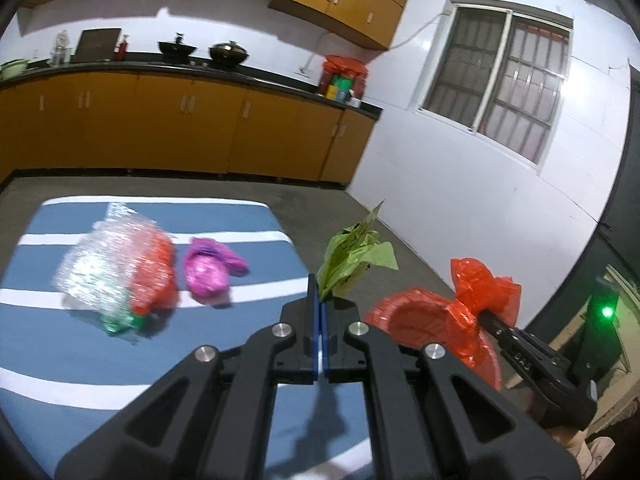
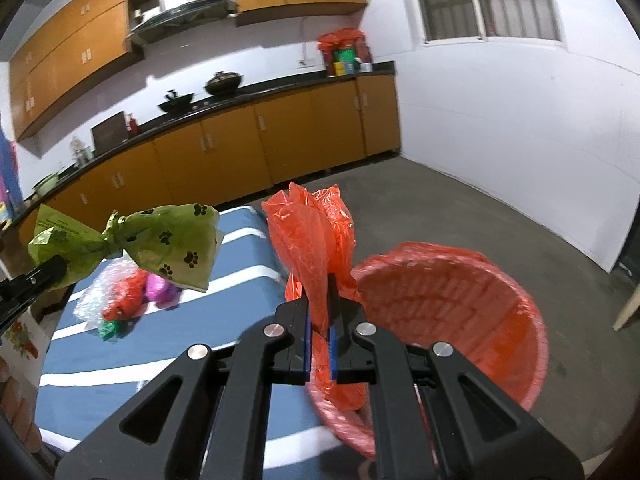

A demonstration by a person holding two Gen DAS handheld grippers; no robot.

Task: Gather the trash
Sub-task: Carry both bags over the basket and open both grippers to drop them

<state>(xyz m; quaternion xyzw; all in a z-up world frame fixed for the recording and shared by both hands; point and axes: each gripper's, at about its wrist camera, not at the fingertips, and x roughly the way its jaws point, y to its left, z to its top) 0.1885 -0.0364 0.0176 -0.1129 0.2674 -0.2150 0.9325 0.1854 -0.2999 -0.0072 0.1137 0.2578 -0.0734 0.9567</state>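
My left gripper [image 1: 320, 294] is shut on the knotted neck of a green bag with paw prints [image 1: 354, 254], held in the air past the table's right edge. In the right wrist view that green bag [image 2: 176, 240] hangs at the left from the left gripper [image 2: 58, 270]. My right gripper [image 2: 320, 296] is shut on the bunched orange-red liner [image 2: 308, 236] of a red bin [image 2: 520, 304], which it holds up beside the table. In the left wrist view the right gripper [image 1: 482, 314] grips the liner [image 1: 480, 284] above the bin [image 1: 408, 320].
On the blue and white striped table [image 1: 120, 360] lie a clear bubble-wrap bundle [image 1: 96, 268], a red crumpled bag [image 1: 156, 276], a magenta wrapper [image 1: 208, 272] and a small green scrap [image 1: 120, 322]. Orange cabinets [image 1: 180, 132] line the back wall. Grey floor [image 2: 500, 216] lies to the right.
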